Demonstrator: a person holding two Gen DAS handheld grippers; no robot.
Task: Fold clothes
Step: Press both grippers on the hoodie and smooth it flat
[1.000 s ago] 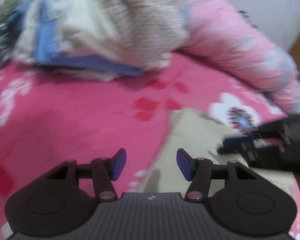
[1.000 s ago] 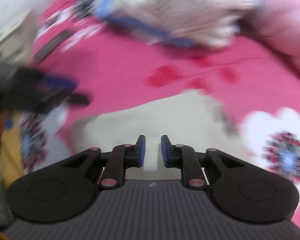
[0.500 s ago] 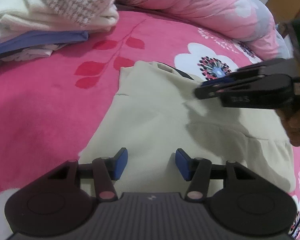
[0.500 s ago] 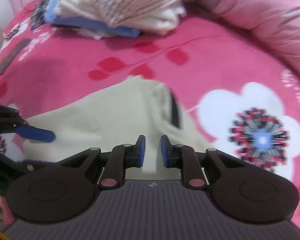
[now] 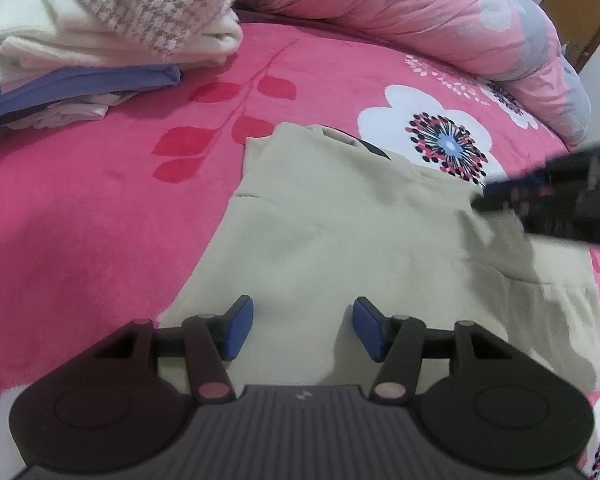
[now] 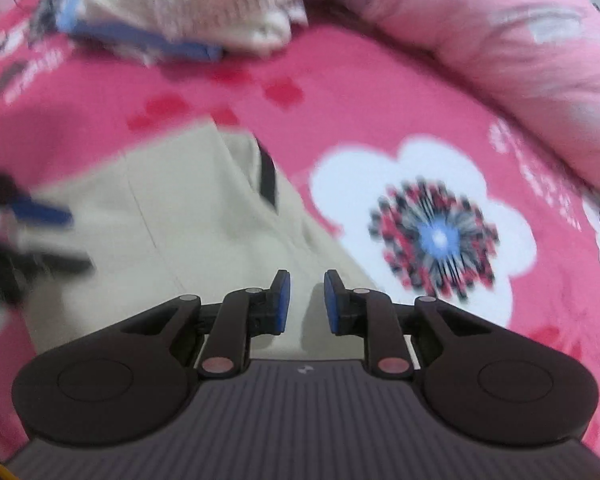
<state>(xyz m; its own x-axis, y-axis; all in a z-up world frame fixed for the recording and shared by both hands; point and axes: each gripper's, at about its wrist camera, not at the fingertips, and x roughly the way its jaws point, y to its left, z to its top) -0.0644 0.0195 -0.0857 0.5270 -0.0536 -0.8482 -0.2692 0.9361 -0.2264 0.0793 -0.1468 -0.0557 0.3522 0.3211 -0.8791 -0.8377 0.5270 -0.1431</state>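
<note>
Both grippers have swung in over the beige garment (image 5: 340,248) lying flat on the pink bed (image 5: 80,220). Left gripper (image 5: 303,332) hovers half open above its near hem; right gripper (image 6: 305,300), narrowly open and empty, hovers nearer the collar edge.
</note>
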